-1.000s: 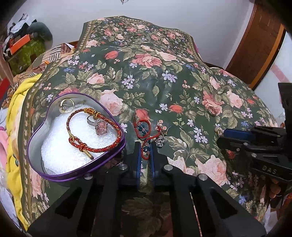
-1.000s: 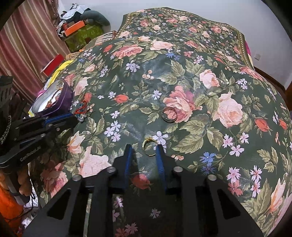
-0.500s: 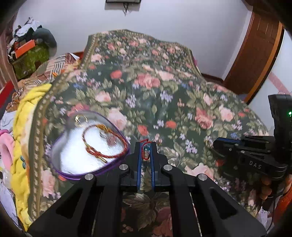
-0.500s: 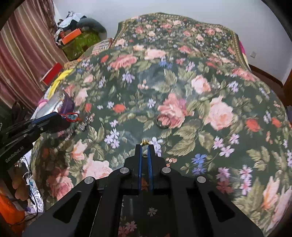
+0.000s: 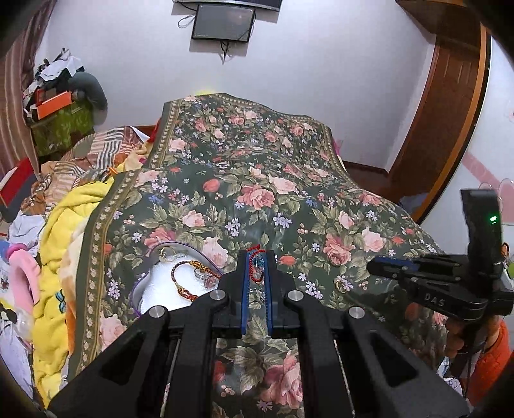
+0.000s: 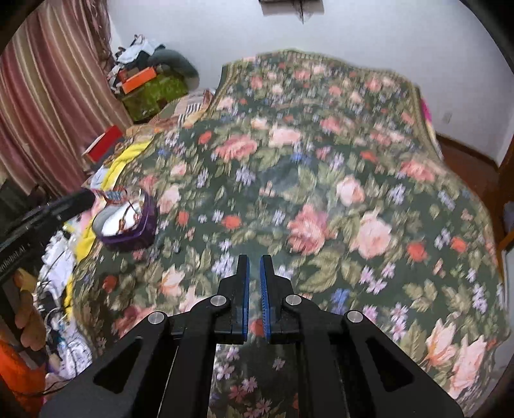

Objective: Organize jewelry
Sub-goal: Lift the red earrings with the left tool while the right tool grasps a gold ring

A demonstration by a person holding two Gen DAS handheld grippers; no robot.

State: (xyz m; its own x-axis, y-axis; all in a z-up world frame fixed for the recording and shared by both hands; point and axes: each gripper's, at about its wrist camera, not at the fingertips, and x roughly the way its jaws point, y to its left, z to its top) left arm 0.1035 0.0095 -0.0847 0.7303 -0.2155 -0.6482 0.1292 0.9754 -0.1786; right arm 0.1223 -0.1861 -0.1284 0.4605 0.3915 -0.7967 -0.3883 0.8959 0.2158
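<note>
Red cord bracelet (image 5: 256, 268) hangs clamped between the left gripper (image 5: 257, 273) fingers, above the floral bedspread (image 5: 257, 199), beside the purple heart-shaped tin (image 5: 138, 289). Right wrist view, blurred: right gripper (image 6: 254, 270) nearly closed, contents indiscernible; tin (image 6: 131, 225) far left.

Bed under floral bedspread (image 5: 257, 199), purple heart-shaped tin (image 5: 141, 289) and gold ring (image 5: 340, 284) lying on it

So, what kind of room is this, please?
Most likely a bedroom in a home. A bed under a floral bedspread fills the view, a small screen hangs on the wall, and clothes lie piled in the corner beside a striped curtain.
</note>
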